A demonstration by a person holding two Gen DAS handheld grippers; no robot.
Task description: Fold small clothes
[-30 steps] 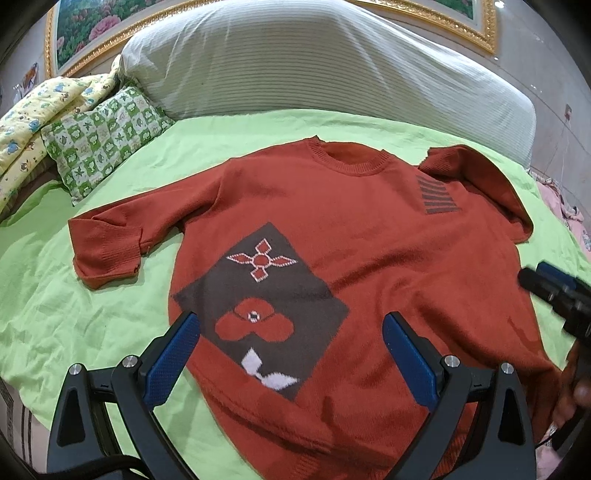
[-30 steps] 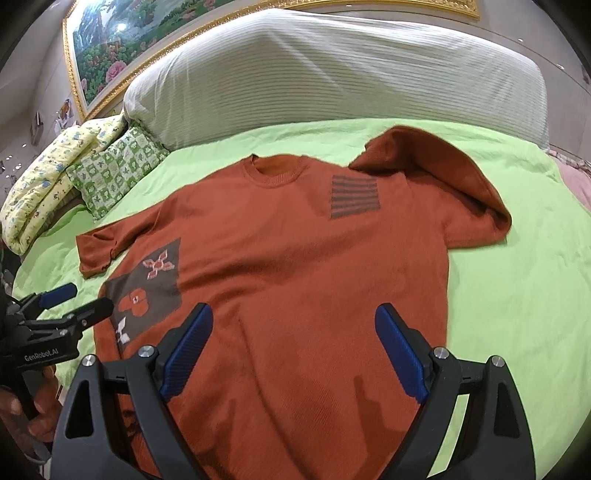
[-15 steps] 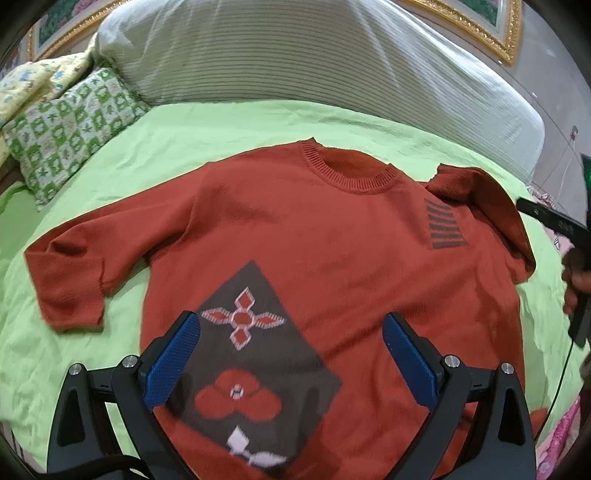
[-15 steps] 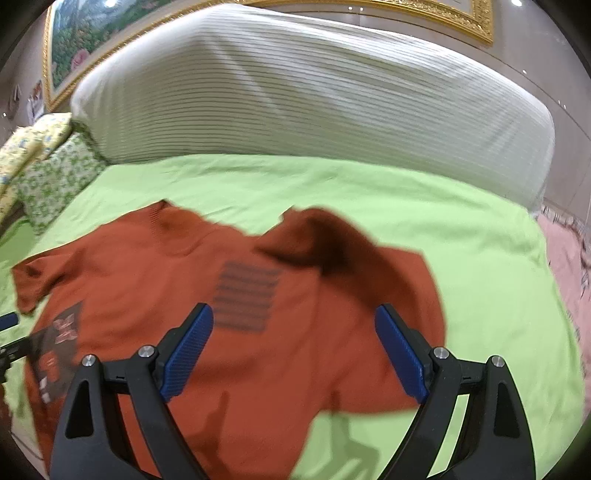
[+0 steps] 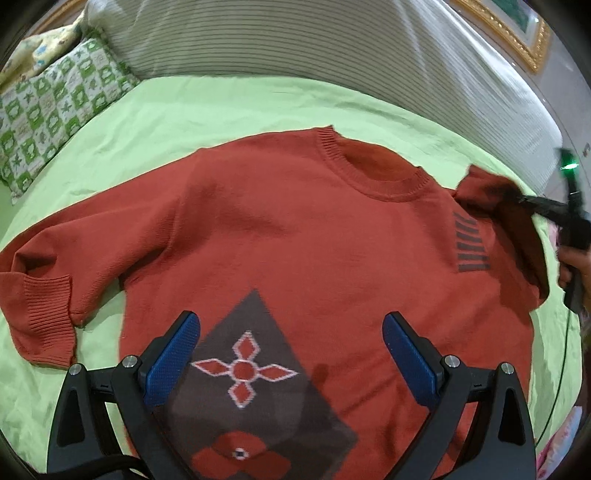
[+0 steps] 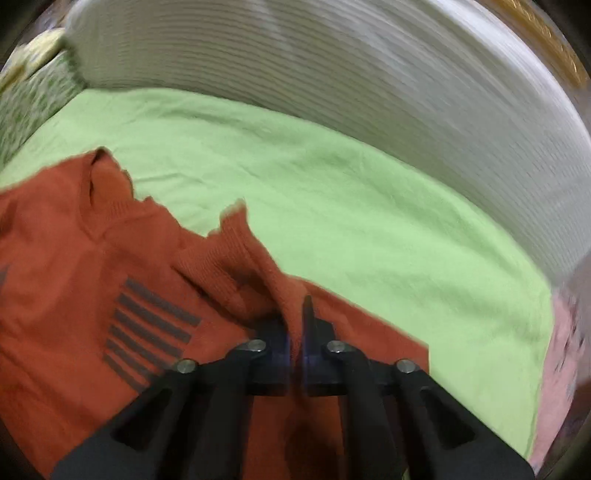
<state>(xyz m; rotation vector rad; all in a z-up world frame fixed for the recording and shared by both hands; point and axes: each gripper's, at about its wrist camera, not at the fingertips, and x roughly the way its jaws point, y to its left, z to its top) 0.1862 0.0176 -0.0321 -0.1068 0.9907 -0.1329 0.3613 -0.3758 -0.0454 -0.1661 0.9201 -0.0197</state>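
Your sweater (image 5: 303, 251) lies flat on the bed (image 5: 221, 110), soft, limp knit; right tool (image 6: 295, 332) pinches its bunched sleeve (image 6: 236, 273); left tool (image 5: 291, 354) hovers spread over the chest; grip cuffs, hem.

A green sheet (image 5: 221, 110) covers the bed. A big striped pillow (image 5: 332, 48) lies across the top. A green checked pillow (image 5: 55, 110) sits upper left. A gold frame (image 5: 517, 33) hangs upper right.
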